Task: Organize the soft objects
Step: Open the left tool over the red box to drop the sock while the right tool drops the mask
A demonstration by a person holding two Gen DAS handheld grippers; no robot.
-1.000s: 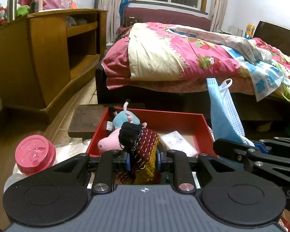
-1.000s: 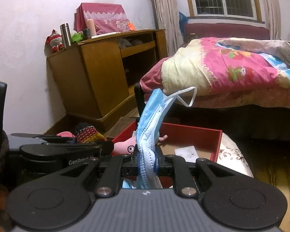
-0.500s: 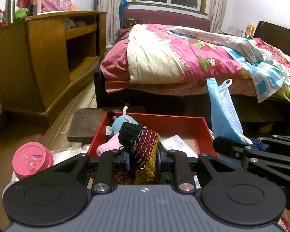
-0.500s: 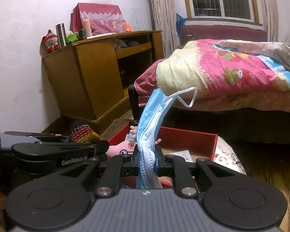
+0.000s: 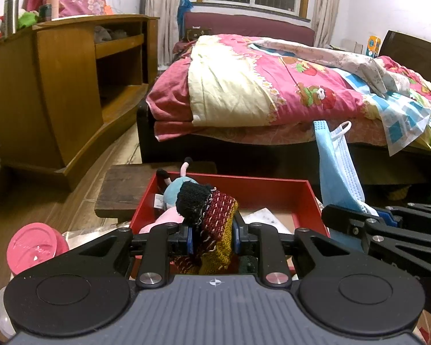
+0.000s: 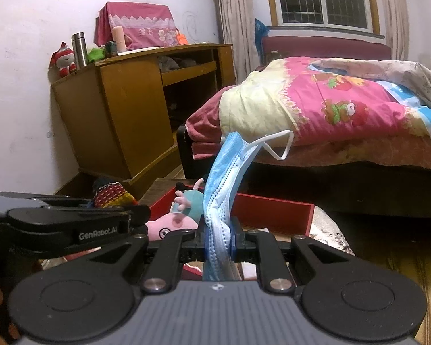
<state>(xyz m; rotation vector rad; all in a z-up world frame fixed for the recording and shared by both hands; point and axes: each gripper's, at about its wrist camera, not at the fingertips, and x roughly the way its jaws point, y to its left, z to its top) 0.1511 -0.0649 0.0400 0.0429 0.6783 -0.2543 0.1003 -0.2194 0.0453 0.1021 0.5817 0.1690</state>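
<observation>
Knit glove [image 5: 215,218] in L fingers [image 5: 190,237], mask [image 6: 224,201] in R.

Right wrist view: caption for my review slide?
Right gripper clamps a blue pleated face mask above a red tray.

- Warm indoor light fills the room; a lamp's glare reflects in the dark window [image 6: 319,0].
- Deep shadow pools beneath the bed [image 5: 273,92].
- Fisheye lenses bend the edges; corners vignette black.
- Focus stays sharp, colours slightly grainy.
</observation>
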